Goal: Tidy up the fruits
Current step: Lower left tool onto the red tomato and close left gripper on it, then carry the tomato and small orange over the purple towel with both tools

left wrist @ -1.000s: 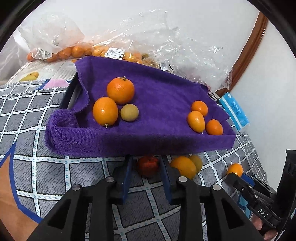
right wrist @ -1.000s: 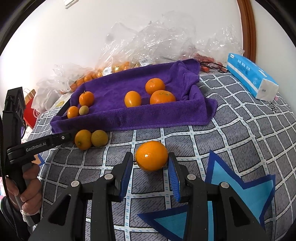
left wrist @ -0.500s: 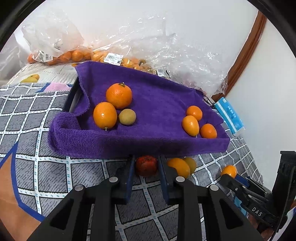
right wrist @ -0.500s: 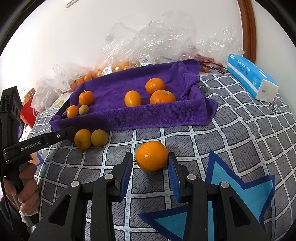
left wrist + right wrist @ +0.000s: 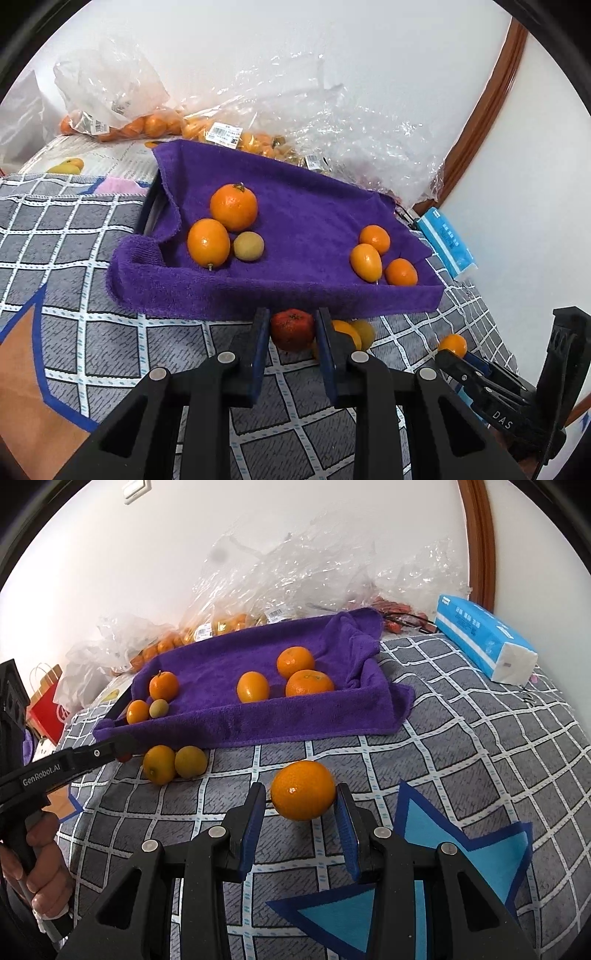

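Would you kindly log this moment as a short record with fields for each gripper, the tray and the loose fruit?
left gripper: shut on red fruit, just in front of the tray
right gripper: around orange; right pad touching, small gap at the left pad
tray: purple towel lining; six fruits inside, three at each end
loose fruit: orange one and yellowish one, touching, on the checked cloth

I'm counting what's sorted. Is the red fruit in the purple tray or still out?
Out. The red fruit sits on the checked cover, just before the purple tray front wall, between the left gripper fingers.
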`<action>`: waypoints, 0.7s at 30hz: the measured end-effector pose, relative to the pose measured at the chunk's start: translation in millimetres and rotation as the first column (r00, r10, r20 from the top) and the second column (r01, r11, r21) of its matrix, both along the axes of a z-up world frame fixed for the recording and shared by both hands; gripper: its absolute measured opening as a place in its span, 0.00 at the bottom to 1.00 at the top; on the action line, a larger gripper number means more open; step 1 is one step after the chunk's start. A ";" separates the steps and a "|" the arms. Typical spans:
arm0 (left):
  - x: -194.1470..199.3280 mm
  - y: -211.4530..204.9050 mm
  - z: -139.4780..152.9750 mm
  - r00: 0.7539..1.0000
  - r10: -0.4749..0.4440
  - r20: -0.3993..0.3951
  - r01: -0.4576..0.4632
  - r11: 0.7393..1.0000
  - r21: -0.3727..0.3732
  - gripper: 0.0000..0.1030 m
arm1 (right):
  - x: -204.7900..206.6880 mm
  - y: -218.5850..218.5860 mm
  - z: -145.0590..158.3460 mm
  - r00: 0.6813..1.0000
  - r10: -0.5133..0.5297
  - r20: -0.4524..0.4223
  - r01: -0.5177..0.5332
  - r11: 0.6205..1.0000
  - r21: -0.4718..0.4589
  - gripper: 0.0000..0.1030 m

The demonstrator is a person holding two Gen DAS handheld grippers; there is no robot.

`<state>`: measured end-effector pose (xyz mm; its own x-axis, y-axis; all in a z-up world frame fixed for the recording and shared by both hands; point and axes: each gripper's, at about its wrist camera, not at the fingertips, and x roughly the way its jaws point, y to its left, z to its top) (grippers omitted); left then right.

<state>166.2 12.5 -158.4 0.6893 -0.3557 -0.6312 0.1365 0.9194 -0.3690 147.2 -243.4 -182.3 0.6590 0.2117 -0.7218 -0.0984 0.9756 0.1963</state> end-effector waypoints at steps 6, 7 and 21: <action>-11.0 -3.3 10.0 0.999 0.013 0.046 -0.014 1.000 0.028 0.23 | -2.1 0.2 15.9 1.000 -0.015 0.015 0.015 1.000 0.000 0.37; -13.1 -3.1 11.4 0.999 0.012 0.046 -0.013 1.000 0.018 0.23 | -2.0 0.0 19.7 1.000 -0.018 0.016 0.018 1.000 0.003 0.37; -33.0 -5.0 46.4 0.996 0.020 0.087 -0.024 0.999 0.042 0.23 | -6.1 16.8 48.2 0.998 -0.014 0.060 0.016 0.999 -0.035 0.37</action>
